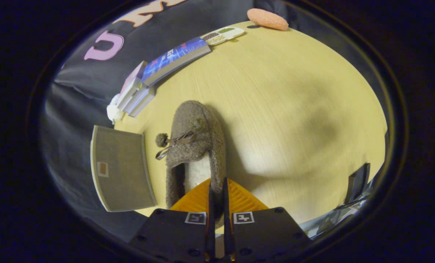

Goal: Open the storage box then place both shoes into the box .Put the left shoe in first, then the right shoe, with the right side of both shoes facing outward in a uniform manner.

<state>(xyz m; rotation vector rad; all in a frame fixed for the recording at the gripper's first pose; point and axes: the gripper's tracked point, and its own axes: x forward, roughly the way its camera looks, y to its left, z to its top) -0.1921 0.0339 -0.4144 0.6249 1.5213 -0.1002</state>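
A fuzzy grey-brown slipper shoe (193, 138) with a pom-pom bow and a white lining hangs just ahead of my fingers, toe pointing away, lifted above the yellow table (294, 109). My gripper (217, 190) is shut on the shoe's right side wall near the heel, one finger inside the opening and one outside. A grey fabric storage box (120, 168) stands to the left of the shoe at the table's edge; I see one flat grey face with a small label on it. I cannot tell whether it is open.
A stack of books (159, 73) lies beyond the box along the table's far-left edge, with a white tray of small items (222, 35) and a pink sponge-like pad (267, 19) further on. A dark object (358, 182) stands at the right edge.
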